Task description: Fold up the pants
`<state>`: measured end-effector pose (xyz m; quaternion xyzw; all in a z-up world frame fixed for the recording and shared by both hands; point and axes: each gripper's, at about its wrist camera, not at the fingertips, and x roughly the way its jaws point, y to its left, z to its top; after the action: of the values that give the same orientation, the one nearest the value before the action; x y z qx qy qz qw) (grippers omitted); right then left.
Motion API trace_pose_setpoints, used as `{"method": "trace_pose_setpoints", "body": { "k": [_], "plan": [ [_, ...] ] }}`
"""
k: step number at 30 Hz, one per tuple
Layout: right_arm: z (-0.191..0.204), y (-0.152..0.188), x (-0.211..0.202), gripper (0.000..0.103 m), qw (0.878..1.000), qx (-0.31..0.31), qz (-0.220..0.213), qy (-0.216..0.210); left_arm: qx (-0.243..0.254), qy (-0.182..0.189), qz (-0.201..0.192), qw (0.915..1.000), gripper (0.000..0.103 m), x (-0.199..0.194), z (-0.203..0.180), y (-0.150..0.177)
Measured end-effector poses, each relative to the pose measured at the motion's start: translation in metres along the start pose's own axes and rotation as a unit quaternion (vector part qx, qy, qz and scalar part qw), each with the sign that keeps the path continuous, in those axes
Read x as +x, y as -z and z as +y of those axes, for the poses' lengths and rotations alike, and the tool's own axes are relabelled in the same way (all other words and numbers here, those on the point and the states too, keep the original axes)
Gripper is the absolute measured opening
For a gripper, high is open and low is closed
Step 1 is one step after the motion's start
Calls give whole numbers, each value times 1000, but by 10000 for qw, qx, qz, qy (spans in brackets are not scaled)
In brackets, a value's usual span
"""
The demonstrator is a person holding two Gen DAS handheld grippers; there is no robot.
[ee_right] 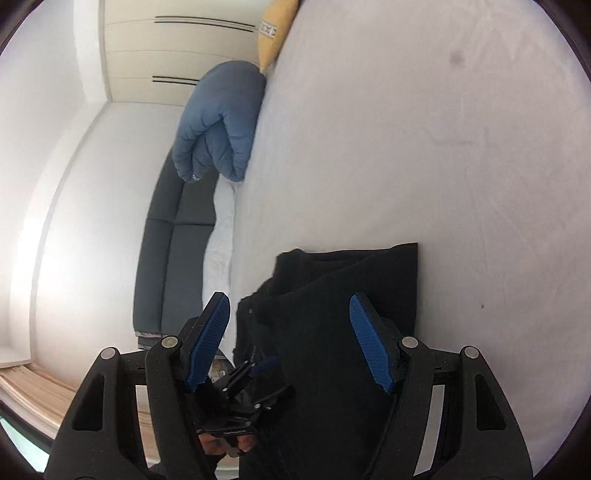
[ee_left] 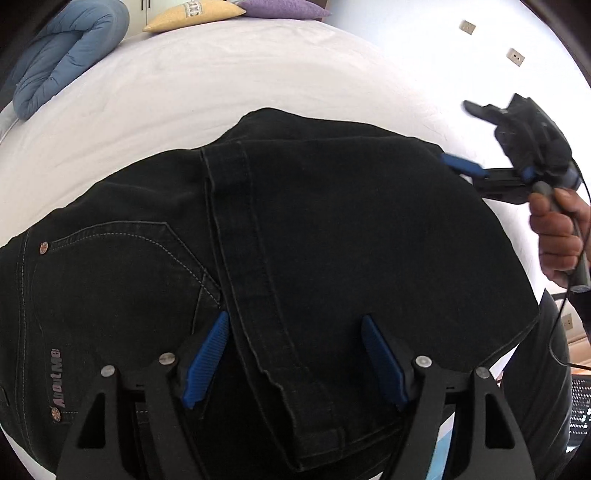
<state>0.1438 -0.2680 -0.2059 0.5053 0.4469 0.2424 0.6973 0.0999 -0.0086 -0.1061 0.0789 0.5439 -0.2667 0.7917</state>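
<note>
The black pants [ee_left: 295, 240] lie folded on the white bed [ee_left: 221, 74], a leg laid back across the seat so its hem and seam run down the middle of the pile. A back pocket with pale stitching and a copper rivet shows on the left part.

The left gripper [ee_left: 293, 360] hangs just above the near edge of the pants, its blue pads spread wide on either side of the folded leg hem, gripping nothing.

The right gripper [ee_right: 290, 341] is at the right edge of the pile, held by the person's right hand [ee_left: 557, 236]. Its own camera shows its pads well apart with dark cloth between them but not pinched.

At the far left of the bed lie a rolled blue duvet [ee_left: 66, 51], a yellow cushion [ee_left: 192, 14] and a purple cushion [ee_left: 284, 8].
</note>
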Motion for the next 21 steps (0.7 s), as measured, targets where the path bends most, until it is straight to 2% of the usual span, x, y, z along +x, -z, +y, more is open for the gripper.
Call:
{"method": "trace_pose_setpoints", "body": {
  "k": [1,4,5,7,8,13,17,19,21],
  "plan": [
    [0,1,12,64,10000,-6,42,59,55,-67,39,10000,75,2,-3,-1],
    [-6,13,-4,64,9999,-99,91,-88,169,-164,65,9997,77,5,-9,-2],
    [5,12,-1,64,9997,-102,193,-108,162,-146,51,9997,77,5,-9,-2],
    [11,37,0,64,9987,-313,381,-117,153,-75,5,9999,77,7,-8,0],
    [22,54,14,64,9980,-389,493,-105,154,-49,-7,9999,77,7,-9,0],
    [49,123,17,64,9932,-733,903,-6,196,35,-11,9998,77,-7,15,10],
    [47,163,7,64,9928,-602,1035,-36,221,12,-76,9997,77,-9,14,17],
    [47,174,4,64,9915,-557,1172,89,203,9,-103,9997,77,-13,13,17],
    [51,184,1,64,9879,-661,1308,515,179,10,-134,9997,77,-10,14,22]
  ]
}}
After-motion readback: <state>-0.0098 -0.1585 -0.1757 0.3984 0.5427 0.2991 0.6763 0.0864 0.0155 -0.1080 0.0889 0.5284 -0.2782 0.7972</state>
